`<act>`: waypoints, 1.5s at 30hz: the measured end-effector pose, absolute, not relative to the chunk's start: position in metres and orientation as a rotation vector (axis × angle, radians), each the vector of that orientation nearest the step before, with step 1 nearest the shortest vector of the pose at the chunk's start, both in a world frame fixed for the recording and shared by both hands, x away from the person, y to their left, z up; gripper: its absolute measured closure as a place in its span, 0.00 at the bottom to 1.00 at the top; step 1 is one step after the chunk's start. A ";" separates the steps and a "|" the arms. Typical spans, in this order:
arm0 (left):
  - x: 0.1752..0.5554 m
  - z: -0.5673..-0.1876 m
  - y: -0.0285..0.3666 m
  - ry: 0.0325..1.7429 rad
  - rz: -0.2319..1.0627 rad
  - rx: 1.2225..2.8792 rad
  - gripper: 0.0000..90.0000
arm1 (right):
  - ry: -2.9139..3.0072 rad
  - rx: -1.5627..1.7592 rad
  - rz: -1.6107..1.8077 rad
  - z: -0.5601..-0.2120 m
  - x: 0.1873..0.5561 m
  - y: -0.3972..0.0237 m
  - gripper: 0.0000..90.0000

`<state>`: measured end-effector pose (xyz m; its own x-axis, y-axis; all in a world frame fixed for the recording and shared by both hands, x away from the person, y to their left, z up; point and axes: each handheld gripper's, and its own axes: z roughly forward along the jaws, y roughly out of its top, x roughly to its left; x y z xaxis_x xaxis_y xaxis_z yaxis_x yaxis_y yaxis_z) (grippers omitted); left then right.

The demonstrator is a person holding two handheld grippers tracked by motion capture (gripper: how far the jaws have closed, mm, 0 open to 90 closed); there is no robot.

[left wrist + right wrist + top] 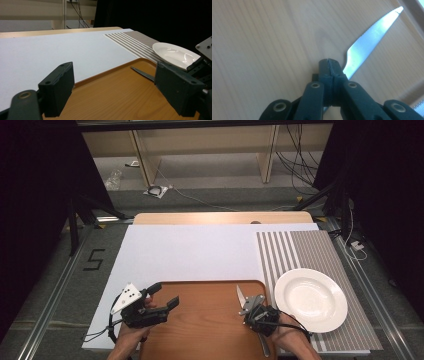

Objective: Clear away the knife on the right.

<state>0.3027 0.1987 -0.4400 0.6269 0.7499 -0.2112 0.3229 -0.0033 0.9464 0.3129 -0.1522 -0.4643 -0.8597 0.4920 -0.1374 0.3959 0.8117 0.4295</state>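
Two hand-held grippers are over the wooden tray (205,330) on the counter (190,252). Right hand-held gripper (329,65): jaws pressed together, apparently clamped on the knife (372,37), whose blade lies low over the tray's right part, tip toward the far rim. Left hand-held gripper (165,296): jaws apart, nothing between them. White plate (310,299) sits right of the tray on the striped mat (300,250).

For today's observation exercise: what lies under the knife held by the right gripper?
Under the knife is the wooden tray, its grain plain below the blade. The right gripper, jaws shut, covers the handle and the tray beneath it.
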 end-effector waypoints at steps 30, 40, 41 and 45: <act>0.304 -0.441 0.198 0.917 0.399 1.599 0.18 | 2.333 0.947 1.411 -0.430 0.317 -0.201 0.34; 0.304 -0.442 0.197 0.907 0.390 1.609 0.18 | 2.173 0.976 1.565 -0.423 0.311 -0.216 0.26; 0.304 -0.442 0.197 0.907 0.390 1.610 0.18 | 2.165 0.981 1.572 -0.423 0.311 -0.217 0.26; 0.304 -0.442 0.198 0.907 0.385 1.612 0.18 | 2.149 0.986 1.585 -0.423 0.309 -0.221 0.25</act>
